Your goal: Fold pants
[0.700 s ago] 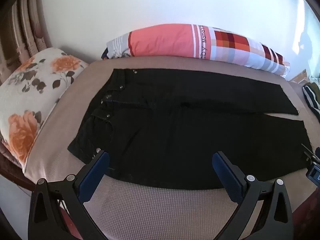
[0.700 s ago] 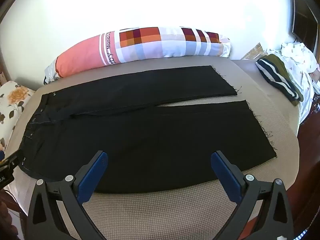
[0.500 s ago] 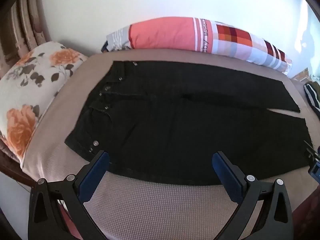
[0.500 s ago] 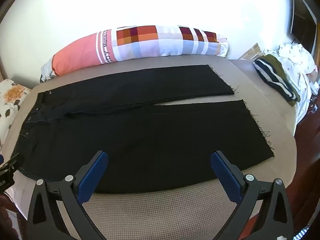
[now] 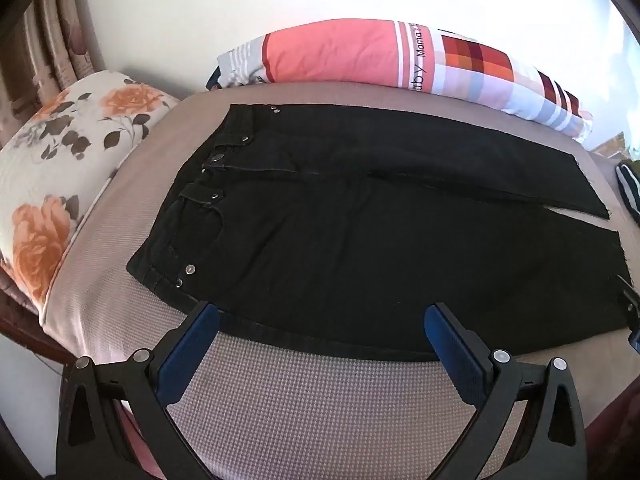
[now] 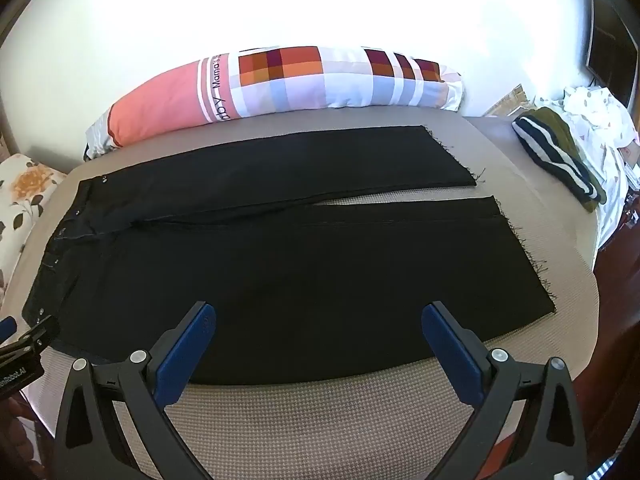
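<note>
Left wrist view: drifted slightly since a moment ago, pants [image 5: 360, 240] now sitting lower and closer in frame, waistband nearer the left gripper [image 5: 320, 328]; reads as an approach, no fold begun. Jaws spread wide, nothing between them, blue pads hanging over the near edge of the bed [image 5: 300, 408] with the pants' near side seam just beyond the tips. Waist end toward the bed's left edge beside the floral pillow [image 5: 60, 184], legs running right. Checked bolster [image 5: 380, 56] along the far edge. Right wrist view: barely shifted, pants [image 6: 300, 272] a touch closer. Right gripper [image 6: 318, 324] likewise gaping and empty, pads over the near leg's lower edge, no contact evident. Frayed hems toward the bed's right edge, both legs flat and parted by a narrow gap. Striped garment [image 6: 556, 156] at the far right corner, well apart.
</note>
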The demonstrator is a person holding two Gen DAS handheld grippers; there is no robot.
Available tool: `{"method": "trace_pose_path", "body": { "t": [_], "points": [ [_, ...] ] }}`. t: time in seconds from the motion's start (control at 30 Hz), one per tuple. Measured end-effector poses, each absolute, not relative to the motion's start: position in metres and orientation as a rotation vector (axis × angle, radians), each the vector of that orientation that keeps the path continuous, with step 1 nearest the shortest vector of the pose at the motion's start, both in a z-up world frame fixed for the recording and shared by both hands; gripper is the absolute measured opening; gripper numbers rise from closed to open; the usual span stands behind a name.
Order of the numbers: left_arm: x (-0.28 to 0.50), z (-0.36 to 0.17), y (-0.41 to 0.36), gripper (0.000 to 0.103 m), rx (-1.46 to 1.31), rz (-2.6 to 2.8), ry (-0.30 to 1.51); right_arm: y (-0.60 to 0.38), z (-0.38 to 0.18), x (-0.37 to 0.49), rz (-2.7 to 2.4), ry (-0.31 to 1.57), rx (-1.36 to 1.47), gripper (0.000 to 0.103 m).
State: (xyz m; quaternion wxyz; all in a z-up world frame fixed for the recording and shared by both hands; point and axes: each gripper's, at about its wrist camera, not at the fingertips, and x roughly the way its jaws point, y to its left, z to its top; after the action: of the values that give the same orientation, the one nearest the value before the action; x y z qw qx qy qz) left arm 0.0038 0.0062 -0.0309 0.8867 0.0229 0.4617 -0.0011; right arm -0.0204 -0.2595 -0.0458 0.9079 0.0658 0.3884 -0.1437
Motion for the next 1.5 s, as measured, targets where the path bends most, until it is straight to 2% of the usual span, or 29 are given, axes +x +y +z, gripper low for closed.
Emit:
{"method": "trace_pose_path", "body": {
  "t": [1.5],
  "points": [
    [0.0058,-0.0305,0.0032,0.102,0.04,-0.024,0.945,-0.2538,-0.0367,-0.0191,-0.288,0.77,0.123,0.103]
  ]
}}
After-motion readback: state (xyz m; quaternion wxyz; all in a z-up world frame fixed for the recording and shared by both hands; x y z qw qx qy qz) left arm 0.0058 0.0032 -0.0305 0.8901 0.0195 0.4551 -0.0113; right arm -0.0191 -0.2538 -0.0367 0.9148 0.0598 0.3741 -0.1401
